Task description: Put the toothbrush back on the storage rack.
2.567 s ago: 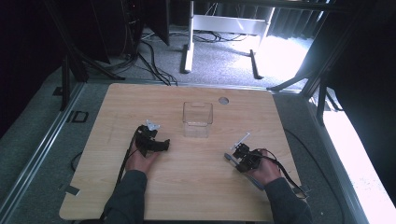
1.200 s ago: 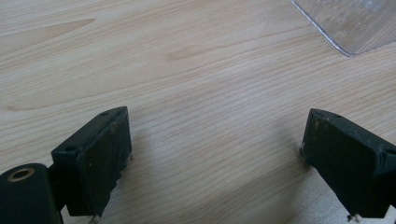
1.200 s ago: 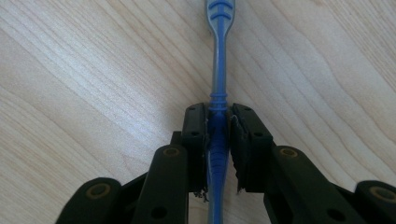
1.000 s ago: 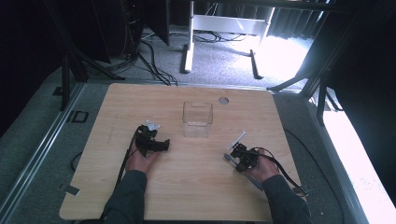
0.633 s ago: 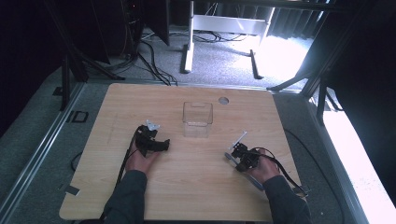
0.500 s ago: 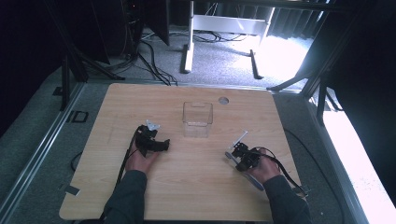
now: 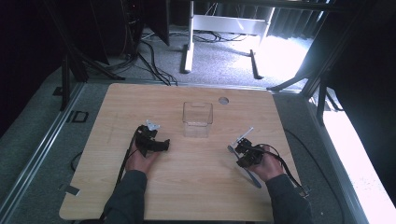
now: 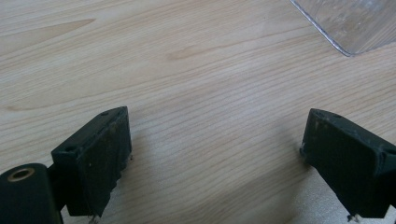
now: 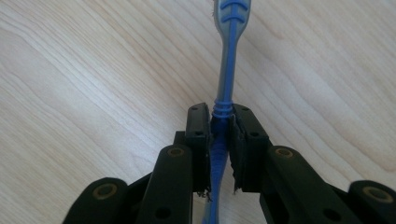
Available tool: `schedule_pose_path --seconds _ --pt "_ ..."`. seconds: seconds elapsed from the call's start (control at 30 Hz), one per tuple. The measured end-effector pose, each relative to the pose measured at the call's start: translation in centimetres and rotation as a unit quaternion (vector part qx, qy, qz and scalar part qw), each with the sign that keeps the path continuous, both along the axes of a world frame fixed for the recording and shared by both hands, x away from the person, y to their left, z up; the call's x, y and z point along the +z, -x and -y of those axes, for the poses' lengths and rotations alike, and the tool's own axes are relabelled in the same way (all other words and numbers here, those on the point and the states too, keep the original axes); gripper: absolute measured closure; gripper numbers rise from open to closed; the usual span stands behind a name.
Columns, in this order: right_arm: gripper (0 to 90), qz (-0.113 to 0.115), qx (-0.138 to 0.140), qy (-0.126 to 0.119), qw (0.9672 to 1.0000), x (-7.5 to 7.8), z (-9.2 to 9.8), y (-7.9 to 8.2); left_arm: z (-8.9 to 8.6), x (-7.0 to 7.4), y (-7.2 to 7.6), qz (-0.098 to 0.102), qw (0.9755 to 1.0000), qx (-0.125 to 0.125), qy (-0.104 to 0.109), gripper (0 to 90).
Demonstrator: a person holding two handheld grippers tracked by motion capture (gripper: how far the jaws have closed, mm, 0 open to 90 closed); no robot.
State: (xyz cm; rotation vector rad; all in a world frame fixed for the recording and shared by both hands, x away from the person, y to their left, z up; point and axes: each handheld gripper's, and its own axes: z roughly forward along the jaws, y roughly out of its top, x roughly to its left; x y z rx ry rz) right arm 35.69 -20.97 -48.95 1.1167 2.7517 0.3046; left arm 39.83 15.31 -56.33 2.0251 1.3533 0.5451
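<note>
The right tool (image 9: 219,135) is now clenched on the blue toothbrush (image 9: 227,70): in the right gripper view its two black jaws pinch the handle near the middle, the head end running on toward 12 o'clock over the bare wood and the rest of the handle passing back between the jaws. Against the picture from a couple of seconds ago, the right hand (image 7: 266,163) has barely shifted; what is new is the grip itself, the jaws having drawn fully in on the handle. From above, the toothbrush (image 7: 247,168) lies low over the table (image 7: 93,186) at about 4 o'clock from the clear plastic container (image 7: 197,119), which stands upright and apart from both hands near the middle of the far half. The left tool (image 7: 152,140) rests on the table at about 8 o'clock from the container, released, its jaws standing wide with only wood grain between them. With the brush secured, the pick-up looks done, and the likely next step is to lift it and carry it toward the container at 10 o'clock from the right hand.
</note>
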Motion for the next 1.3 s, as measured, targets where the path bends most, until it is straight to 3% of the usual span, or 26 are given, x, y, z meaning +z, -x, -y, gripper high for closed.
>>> schedule_pose_path --seconds 0.13,0.57,1.3 --pt "78.4 0.014 0.001 -0.009 0.9999 0.6 -0.3 0.1 0.0 0.0 0.0 0.000 1.0000 0.000 0.000 8.7" --pt "78.6 0.028 0.000 -0.015 0.9995 1.7 -0.2 0.1 0.0 0.0 0.0 0.000 1.0000 0.000 0.000 8.7" --pt "78.6 0.065 -0.017 -0.062 0.9958 4.1 0.7 -0.2 0.0 0.0 0.0 0.000 1.0000 0.000 0.000 8.7"
